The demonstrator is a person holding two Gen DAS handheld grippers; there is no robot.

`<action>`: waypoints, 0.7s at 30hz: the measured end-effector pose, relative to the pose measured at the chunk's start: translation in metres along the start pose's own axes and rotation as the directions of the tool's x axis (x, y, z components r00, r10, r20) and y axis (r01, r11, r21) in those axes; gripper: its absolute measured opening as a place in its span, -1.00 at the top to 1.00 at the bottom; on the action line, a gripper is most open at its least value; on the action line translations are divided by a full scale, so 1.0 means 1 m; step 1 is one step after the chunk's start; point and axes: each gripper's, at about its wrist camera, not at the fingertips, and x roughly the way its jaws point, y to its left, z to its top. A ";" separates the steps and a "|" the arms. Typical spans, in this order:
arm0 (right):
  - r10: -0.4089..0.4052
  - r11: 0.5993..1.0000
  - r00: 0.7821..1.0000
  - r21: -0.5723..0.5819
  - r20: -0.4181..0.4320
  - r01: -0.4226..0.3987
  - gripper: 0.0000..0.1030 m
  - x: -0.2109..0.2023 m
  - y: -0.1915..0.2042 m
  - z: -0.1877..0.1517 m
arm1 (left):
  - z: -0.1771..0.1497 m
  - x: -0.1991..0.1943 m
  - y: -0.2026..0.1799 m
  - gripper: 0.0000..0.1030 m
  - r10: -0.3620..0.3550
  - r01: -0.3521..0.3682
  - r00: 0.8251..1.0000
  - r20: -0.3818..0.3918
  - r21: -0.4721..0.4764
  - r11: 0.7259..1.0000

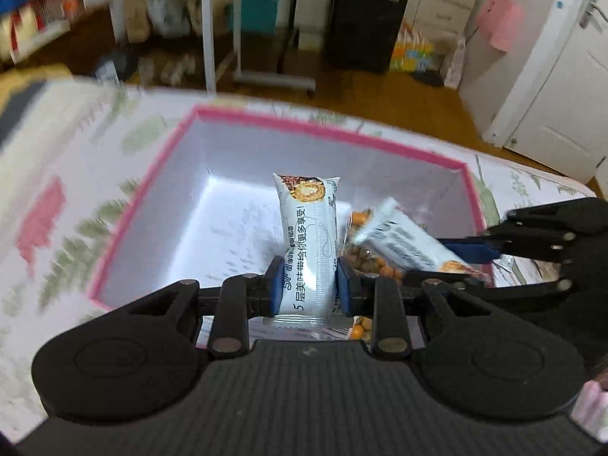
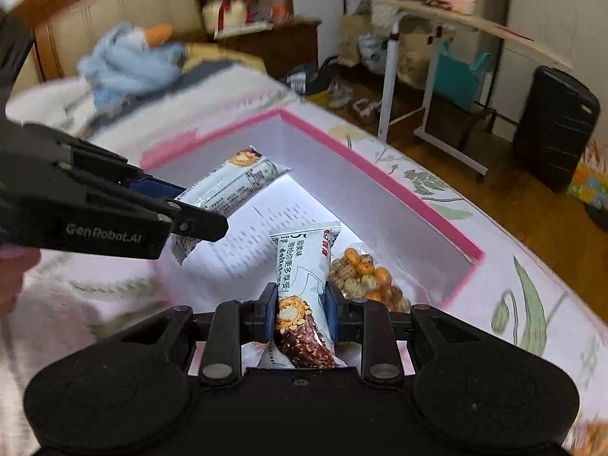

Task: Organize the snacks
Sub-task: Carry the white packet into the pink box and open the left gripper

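Snacks part-sorted: nut packet (image 2: 364, 277) lies in pink-rimmed box (image 1: 323, 127) on the bed; my left claw (image 1: 309, 285) and right claw (image 2: 300, 311) each clamp a wafer bar (image 1: 309, 243) above it, unreleased.

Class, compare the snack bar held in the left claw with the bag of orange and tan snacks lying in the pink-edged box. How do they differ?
The snack bar is long, slim and opaque white with print; the bag of snacks is lumpy and shows its pieces. The bar is clamped in the left claw over the box; the bag lies inside, untouched. Both are sealed.
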 end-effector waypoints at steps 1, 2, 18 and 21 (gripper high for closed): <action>-0.002 1.000 1.000 -0.011 -0.018 0.001 0.44 0.011 0.000 0.004 | 0.003 0.012 0.005 0.47 -0.018 0.017 1.000 -0.022 -0.023 1.000; -0.004 1.000 1.000 -0.021 -0.030 0.003 0.44 0.020 0.000 0.008 | 0.004 0.022 0.008 0.47 -0.022 0.020 0.999 -0.042 -0.041 0.999; 0.152 0.971 0.987 0.192 -0.043 -0.141 0.21 0.021 -0.019 0.005 | -0.002 0.037 0.017 0.03 -0.004 -0.004 0.998 -0.066 -0.120 0.993; 0.162 0.962 0.987 0.220 0.018 -0.162 0.21 -0.016 -0.025 -0.004 | -0.003 0.013 0.010 -0.02 -0.018 0.014 0.999 -0.040 -0.107 0.994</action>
